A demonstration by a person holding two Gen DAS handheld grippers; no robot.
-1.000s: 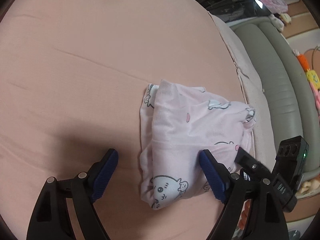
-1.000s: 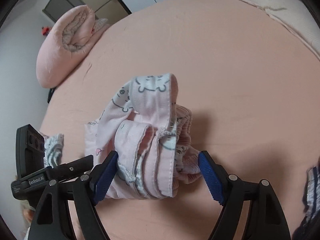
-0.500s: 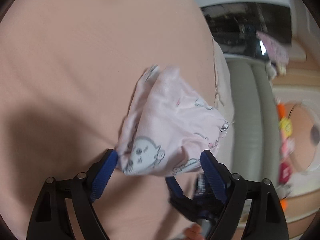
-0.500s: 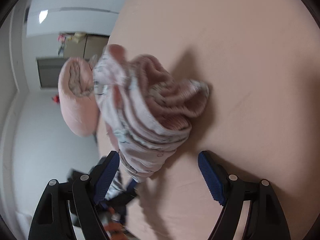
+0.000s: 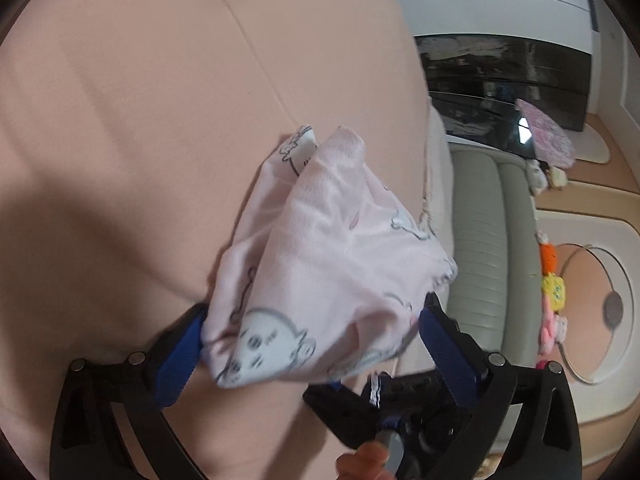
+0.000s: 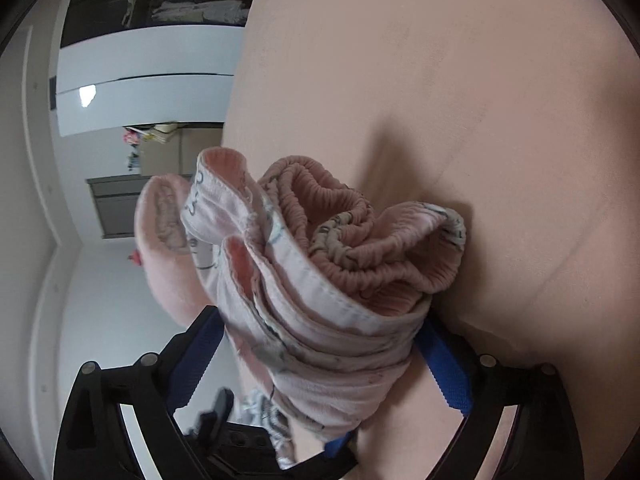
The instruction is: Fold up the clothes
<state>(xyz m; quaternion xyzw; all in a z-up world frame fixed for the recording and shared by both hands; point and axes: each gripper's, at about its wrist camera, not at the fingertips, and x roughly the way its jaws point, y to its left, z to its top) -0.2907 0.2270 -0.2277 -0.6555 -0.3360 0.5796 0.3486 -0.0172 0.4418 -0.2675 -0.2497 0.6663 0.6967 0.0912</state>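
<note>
Folded pink garment [image 5: 332, 264] covered inner faces of left gripper [image 5: 310, 356] pads; contact unclear. Right gripper [image 6: 320, 364] pads likewise half hidden behind bundle. Hand [image 5: 362, 466] cut off by bottom edge. Rolled pink blanket [image 6: 168, 256] mostly hidden behind garment. Soft toys [image 5: 552, 292] beside sofa blurred.

The garment [image 5: 332, 264] is a pale pink piece of clothing printed with grey-outlined cartoon animals, folded into a thick, compact bundle. It sits on the pink bed [image 5: 140, 120], near the bed's edge. From the other side [image 6: 320, 280] its open end shows stacked hemmed layers and a bunched, ribbed elastic waistband curled in loose loops on top.
</note>
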